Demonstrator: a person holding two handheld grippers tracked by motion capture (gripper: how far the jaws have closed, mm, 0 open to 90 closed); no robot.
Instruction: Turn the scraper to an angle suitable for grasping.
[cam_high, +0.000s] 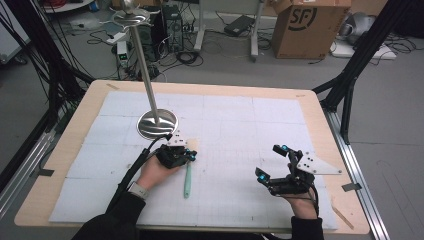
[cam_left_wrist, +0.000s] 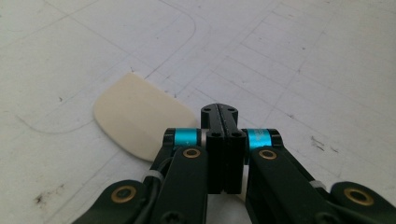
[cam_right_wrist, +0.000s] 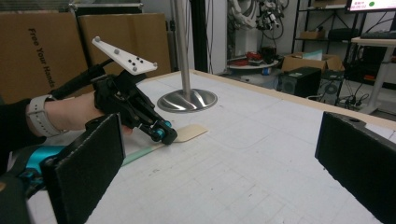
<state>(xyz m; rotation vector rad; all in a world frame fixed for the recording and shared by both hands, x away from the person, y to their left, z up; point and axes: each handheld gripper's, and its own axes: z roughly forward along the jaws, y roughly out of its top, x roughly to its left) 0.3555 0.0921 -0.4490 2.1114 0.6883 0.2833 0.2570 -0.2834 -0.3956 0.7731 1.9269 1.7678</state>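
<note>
A spatula with a mint-green handle (cam_high: 187, 181) and a cream blade (cam_left_wrist: 135, 116) lies flat on the white mat, blade pointing away from me. My left gripper (cam_high: 190, 154) is shut, jaws pressed together, and tilts down with its tips over the spot where blade meets handle. In the left gripper view its tips (cam_left_wrist: 219, 112) sit just right of the blade, and I see nothing between them. The right gripper view shows the left gripper (cam_right_wrist: 164, 134) low on the spatula (cam_right_wrist: 190, 132). My right gripper (cam_high: 271, 162) hovers at the front right, wide open and holding nothing (cam_right_wrist: 224, 158).
A steel stand with a round base (cam_high: 157, 124) and a tall pole stands just behind the spatula. The white mat (cam_high: 240, 125) covers the wooden table. A cardboard box (cam_high: 310, 27) and cables sit on the floor beyond the far edge.
</note>
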